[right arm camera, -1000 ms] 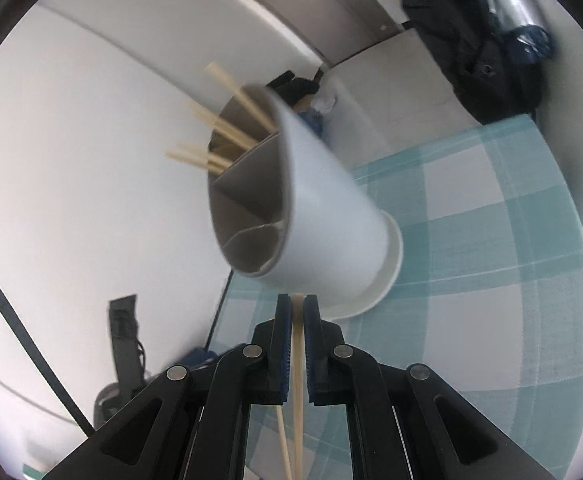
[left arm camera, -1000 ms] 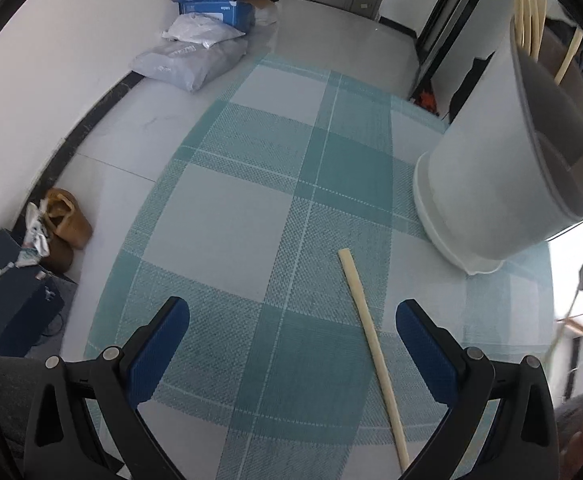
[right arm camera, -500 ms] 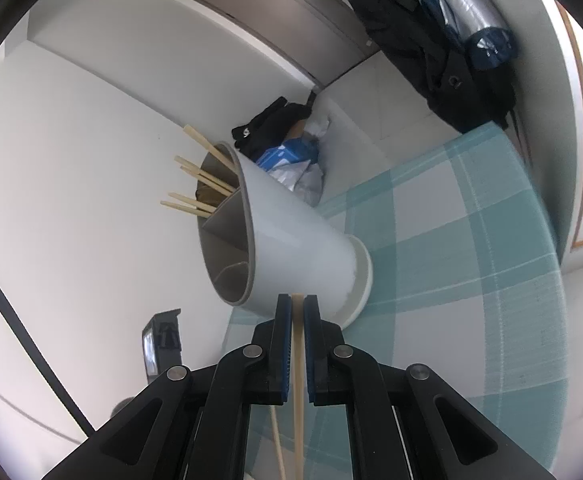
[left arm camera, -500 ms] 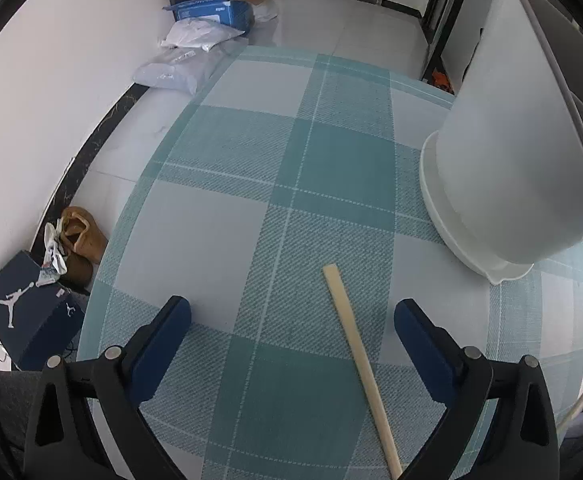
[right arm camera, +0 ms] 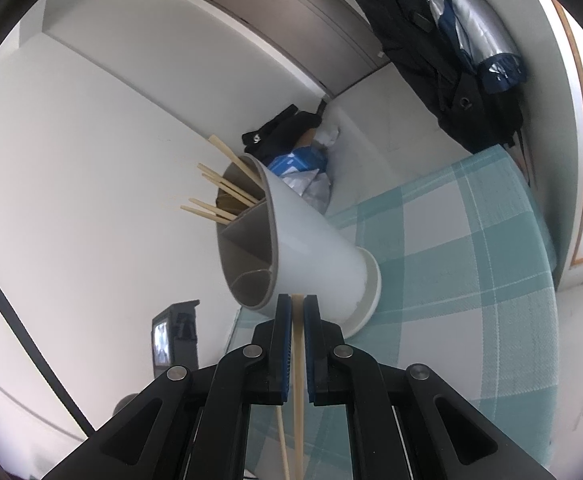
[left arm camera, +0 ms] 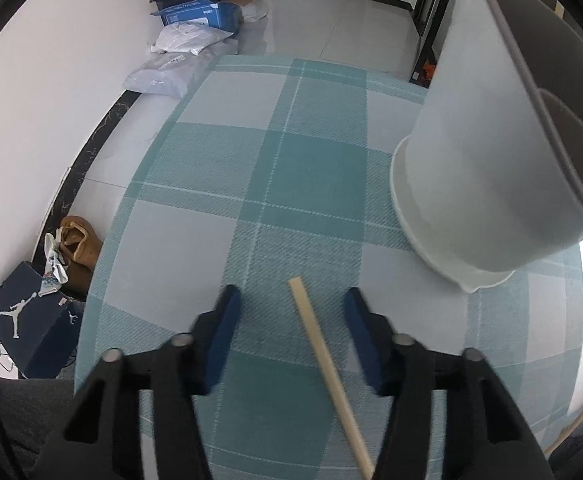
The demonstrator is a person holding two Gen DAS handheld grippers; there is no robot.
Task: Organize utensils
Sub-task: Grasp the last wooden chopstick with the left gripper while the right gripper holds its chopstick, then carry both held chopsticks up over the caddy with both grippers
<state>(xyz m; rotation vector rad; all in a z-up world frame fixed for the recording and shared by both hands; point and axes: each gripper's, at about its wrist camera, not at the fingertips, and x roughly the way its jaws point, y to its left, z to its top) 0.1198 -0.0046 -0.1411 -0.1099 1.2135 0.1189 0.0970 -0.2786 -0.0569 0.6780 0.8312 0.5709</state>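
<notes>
A white utensil holder (left arm camera: 487, 168) with inner dividers stands on the teal checked tablecloth (left arm camera: 275, 168); it also shows in the right wrist view (right arm camera: 311, 256), with several chopsticks (right arm camera: 223, 184) sticking out. One wooden chopstick (left arm camera: 327, 372) lies on the cloth between the fingers of my left gripper (left arm camera: 291, 320), which is open around it, jaws narrowed. My right gripper (right arm camera: 298, 304) is shut on a chopstick (right arm camera: 298, 376), held near the holder's rim. A second chopstick (right arm camera: 282, 440) shows below the right gripper.
The table edge runs along the left in the left wrist view. On the floor lie a blue shoebox (left arm camera: 27, 328), shoes (left arm camera: 77, 248), bags (left arm camera: 171, 68) and a blue carton (left arm camera: 199, 14). Coats (right arm camera: 451, 52) hang by a door.
My left gripper moved forward over the lying chopstick and its jaws closed inward around it. My right gripper drew back from the holder, still holding its chopstick.
</notes>
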